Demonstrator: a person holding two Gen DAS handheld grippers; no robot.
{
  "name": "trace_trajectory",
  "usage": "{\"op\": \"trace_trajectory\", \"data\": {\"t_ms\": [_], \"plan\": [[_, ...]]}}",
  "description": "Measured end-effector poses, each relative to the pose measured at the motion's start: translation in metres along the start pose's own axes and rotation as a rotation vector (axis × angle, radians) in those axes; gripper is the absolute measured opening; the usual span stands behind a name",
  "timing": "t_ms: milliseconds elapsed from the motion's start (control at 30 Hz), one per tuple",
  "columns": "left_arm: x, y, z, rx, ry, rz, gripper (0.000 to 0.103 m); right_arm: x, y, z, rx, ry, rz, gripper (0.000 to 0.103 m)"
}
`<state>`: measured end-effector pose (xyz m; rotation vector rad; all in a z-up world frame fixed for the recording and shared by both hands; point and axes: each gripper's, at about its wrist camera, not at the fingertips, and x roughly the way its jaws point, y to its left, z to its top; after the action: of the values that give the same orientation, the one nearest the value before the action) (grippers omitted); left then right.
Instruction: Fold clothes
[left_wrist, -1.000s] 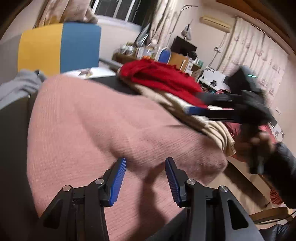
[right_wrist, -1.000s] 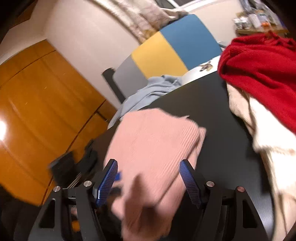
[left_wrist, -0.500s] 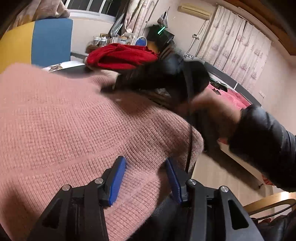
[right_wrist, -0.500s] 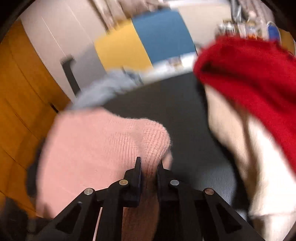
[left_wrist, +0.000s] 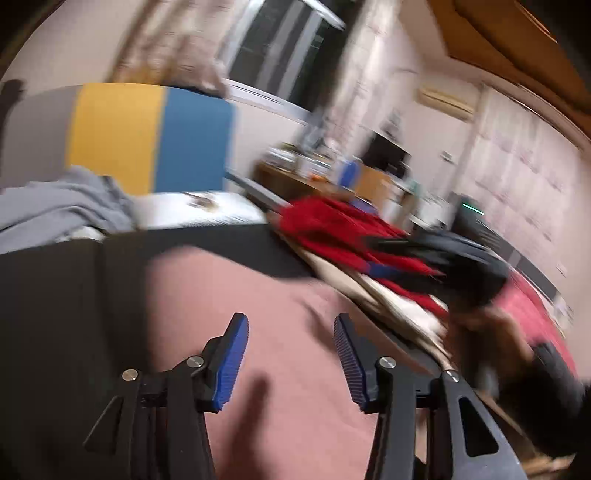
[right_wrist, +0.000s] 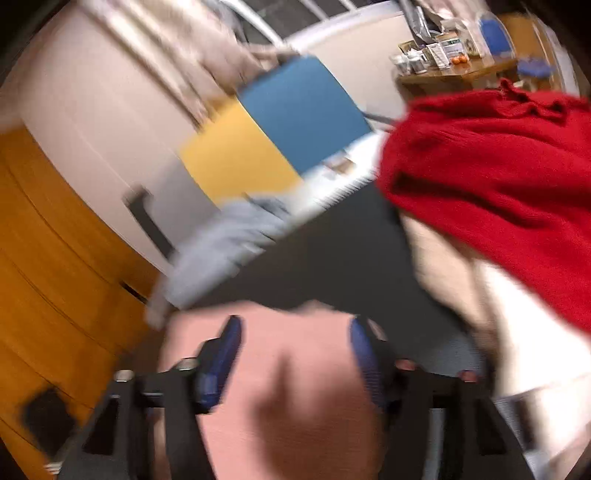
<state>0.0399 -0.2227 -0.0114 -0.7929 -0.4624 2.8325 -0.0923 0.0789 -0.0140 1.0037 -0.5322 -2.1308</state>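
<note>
While both views are blurred, the pink sweater (left_wrist: 295, 350) is easy to see: a soft, finely ribbed knit in pale pink that lies flat on the black table (left_wrist: 66, 295). Its far edge looks rounded and doubled over. Above it, the left gripper (left_wrist: 290, 334) has its blue pads spread, and nothing is between them. The right gripper (right_wrist: 295, 332) is also spread over the same knit; its jaws have just been opening, and no cloth is pinched. Beside the sweater lies a red garment (right_wrist: 498, 166) on a cream one (right_wrist: 480, 277).
</note>
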Motion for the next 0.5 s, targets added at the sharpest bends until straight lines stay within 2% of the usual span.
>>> {"op": "trace_trajectory", "data": {"t_ms": [67,100,167,267,300,367,400,433,500], "plan": [[0.011,0.017,0.018,-0.018,0.002,0.013,0.050,0.006,0.019,-0.004,0.053,-0.049,0.077,0.094],[0.018,0.020,0.025,-0.017,0.013,0.020,0.050,0.009,0.029,-0.006,0.079,-0.074,0.116,0.097],[0.037,0.020,0.035,0.008,0.042,0.010,0.050,0.026,0.040,-0.021,0.061,-0.058,0.091,0.097],[0.066,0.013,0.031,0.086,0.114,0.004,0.050,0.058,0.040,-0.043,-0.098,0.012,-0.084,0.097],[0.076,0.010,0.023,0.108,0.140,0.022,0.050,0.064,0.035,-0.050,-0.151,0.038,-0.151,0.097],[0.115,0.021,-0.002,0.116,0.267,0.102,0.050,0.073,0.014,-0.069,-0.216,0.102,-0.252,0.098],[0.127,0.028,-0.011,0.106,0.272,0.142,0.050,0.069,-0.001,-0.071,-0.176,0.086,-0.239,0.097],[0.128,0.032,-0.016,0.081,0.225,0.150,0.050,0.062,-0.017,-0.070,-0.112,0.073,-0.222,0.097],[0.126,0.036,-0.016,0.025,0.202,0.158,0.050,0.056,-0.050,-0.068,0.026,0.061,-0.160,0.097]]}}
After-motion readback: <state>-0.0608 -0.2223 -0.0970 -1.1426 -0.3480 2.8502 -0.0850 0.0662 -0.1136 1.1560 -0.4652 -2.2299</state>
